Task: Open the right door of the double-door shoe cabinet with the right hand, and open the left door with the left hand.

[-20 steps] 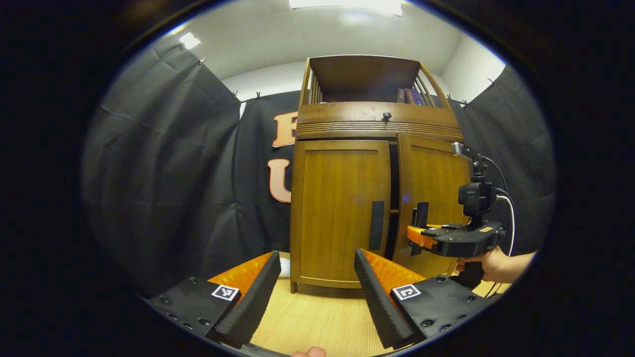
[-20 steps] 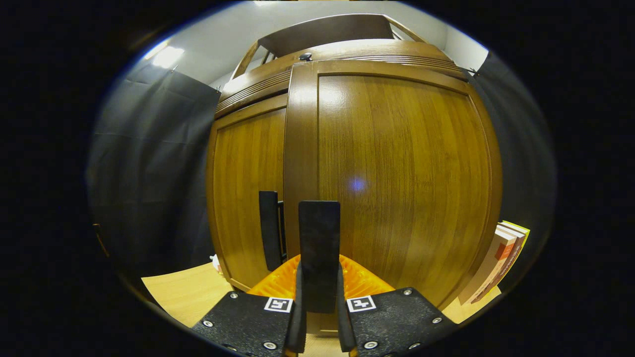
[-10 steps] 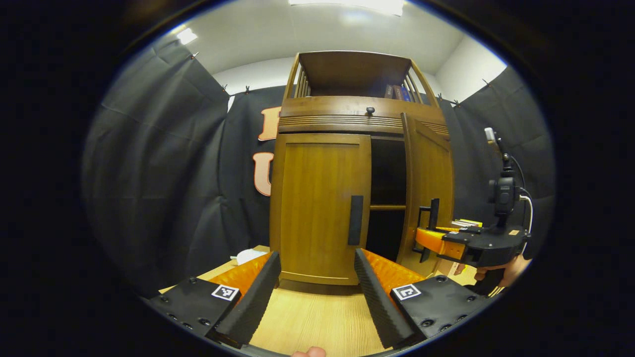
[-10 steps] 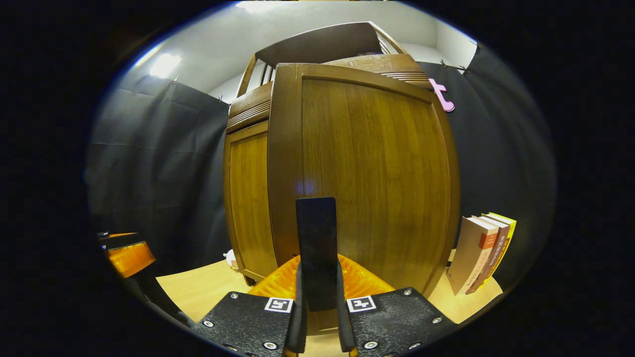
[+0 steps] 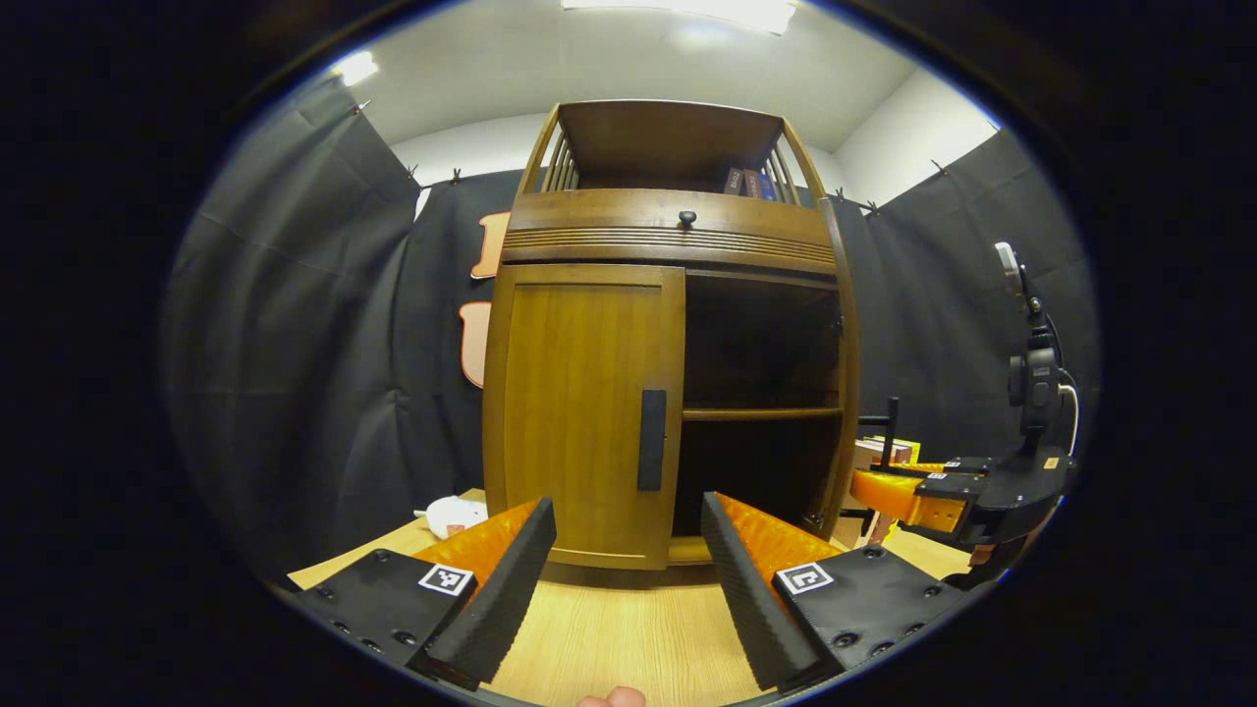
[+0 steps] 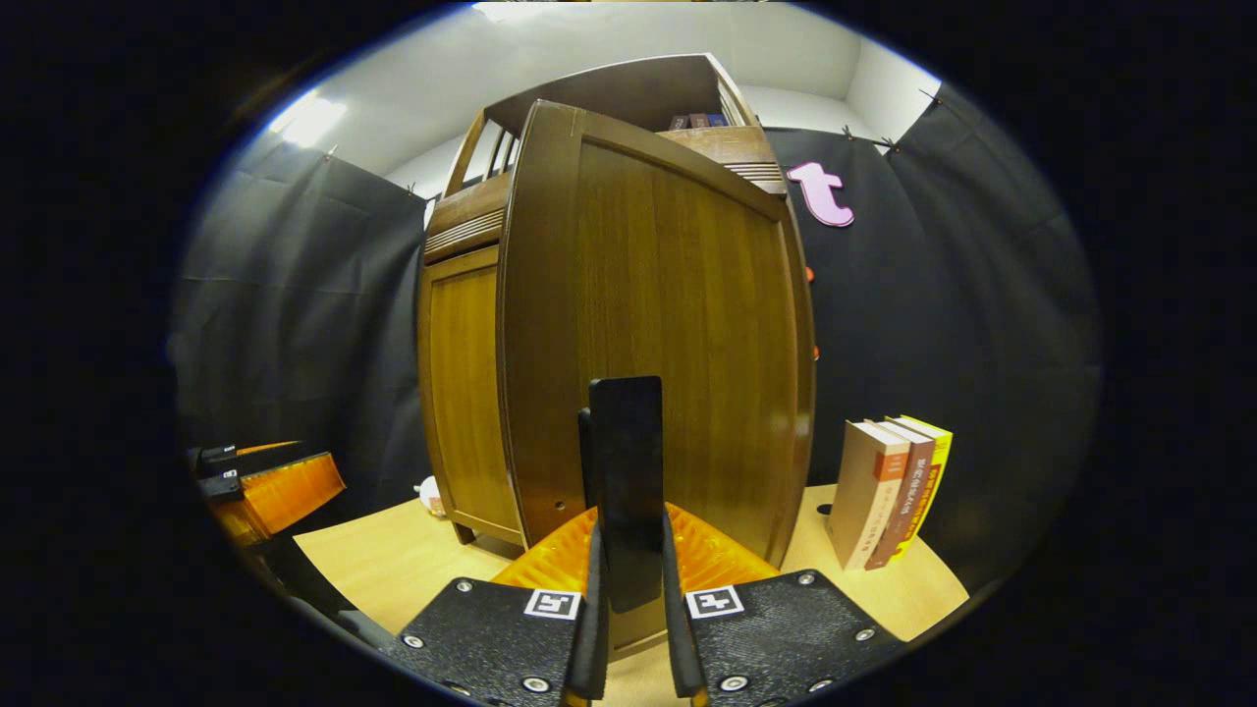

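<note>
A row of upright paperback books (image 6: 889, 491) stands on the pale wooden tabletop (image 6: 393, 565) before black draped cloth (image 5: 295, 324). A small white object (image 5: 452, 513), possibly a toy, lies nearby under bright ceiling lights (image 5: 687, 10).

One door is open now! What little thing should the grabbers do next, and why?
Probably move the open left gripper forward to the left door's handle. That door is shut, while the right door already stands wide open, the right gripper clamped on its handle.
</note>
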Available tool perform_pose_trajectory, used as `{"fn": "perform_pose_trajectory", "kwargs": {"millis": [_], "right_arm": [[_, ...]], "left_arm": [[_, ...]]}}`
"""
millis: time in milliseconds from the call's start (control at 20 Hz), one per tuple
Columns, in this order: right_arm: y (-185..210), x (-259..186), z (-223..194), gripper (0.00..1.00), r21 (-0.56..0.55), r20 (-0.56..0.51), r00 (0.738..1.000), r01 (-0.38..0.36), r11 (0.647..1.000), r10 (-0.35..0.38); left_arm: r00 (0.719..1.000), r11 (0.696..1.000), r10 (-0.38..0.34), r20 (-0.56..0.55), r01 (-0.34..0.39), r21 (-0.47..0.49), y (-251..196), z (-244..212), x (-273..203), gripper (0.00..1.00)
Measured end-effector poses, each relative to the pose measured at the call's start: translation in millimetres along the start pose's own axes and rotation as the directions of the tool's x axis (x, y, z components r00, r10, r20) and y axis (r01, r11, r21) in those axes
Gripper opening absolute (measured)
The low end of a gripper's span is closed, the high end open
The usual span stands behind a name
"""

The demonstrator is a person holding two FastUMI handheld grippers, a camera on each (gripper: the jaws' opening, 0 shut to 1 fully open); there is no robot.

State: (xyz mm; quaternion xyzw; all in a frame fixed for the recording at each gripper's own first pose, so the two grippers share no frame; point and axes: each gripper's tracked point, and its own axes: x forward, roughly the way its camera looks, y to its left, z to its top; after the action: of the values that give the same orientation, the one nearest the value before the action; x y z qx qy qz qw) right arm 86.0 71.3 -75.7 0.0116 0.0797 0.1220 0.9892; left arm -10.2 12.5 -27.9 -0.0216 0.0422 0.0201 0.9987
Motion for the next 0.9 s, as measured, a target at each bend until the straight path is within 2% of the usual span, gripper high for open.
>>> {"fn": "perform_pose_trajectory", "kwargs": {"millis": [100, 250, 300, 450, 600, 650, 700, 850, 900], "right_arm": [[-16, -12, -2, 0.29, 0.003, -0.018, 0.999, 0.035, 0.999, -0.035], [-47, -31, -6, 0.2, 0.006, -0.029, 0.993, 0.115, 0.993, -0.115], [-57, -36, -8, 0.16, -0.007, -0.037, 0.989, 0.141, 0.99, -0.141], [-89, -56, -2, 0.12, -0.026, -0.029, 0.976, 0.213, 0.977, -0.214], [-122, -68, -2, 0.06, -0.024, -0.033, 0.964, 0.265, 0.964, -0.265], [-129, -68, -1, 0.1, -0.016, -0.036, 0.964, 0.261, 0.965, -0.262], [-134, -70, -2, 0.02, 0.004, -0.04, 0.967, 0.252, 0.968, -0.252], [-143, -73, 0, 0.01, 0.026, -0.038, 0.976, 0.214, 0.977, -0.212], [-147, -74, 1, 0.01, 0.027, -0.039, 0.98, 0.196, 0.98, -0.195]], "left_arm": [[1.0, 1.0, -0.009, -0.004, 0.009, 0.001, -3, 2, 0, 0.98], [1.0, 1.0, -0.024, -0.001, 0.024, 0.006, -7, 3, -1, 0.99], [1.0, 0.999, -0.031, 0.002, 0.031, 0.009, -10, 5, -1, 0.98], [0.999, 0.999, -0.051, 0.007, 0.051, 0.017, -17, 6, -2, 0.94], [0.998, 0.998, -0.067, 0.011, 0.067, 0.018, -23, 6, -3, 0.99], [0.997, 0.997, -0.071, 0.012, 0.071, 0.018, -24, 7, -3, 0.99], [0.997, 0.997, -0.074, 0.012, 0.074, 0.018, -25, 6, -4, 0.99], [0.997, 0.997, -0.072, 0.012, 0.072, 0.015, -24, 6, -5, 0.96], [0.998, 0.998, -0.067, 0.011, 0.067, 0.011, -24, 4, -4, 0.99]]}}
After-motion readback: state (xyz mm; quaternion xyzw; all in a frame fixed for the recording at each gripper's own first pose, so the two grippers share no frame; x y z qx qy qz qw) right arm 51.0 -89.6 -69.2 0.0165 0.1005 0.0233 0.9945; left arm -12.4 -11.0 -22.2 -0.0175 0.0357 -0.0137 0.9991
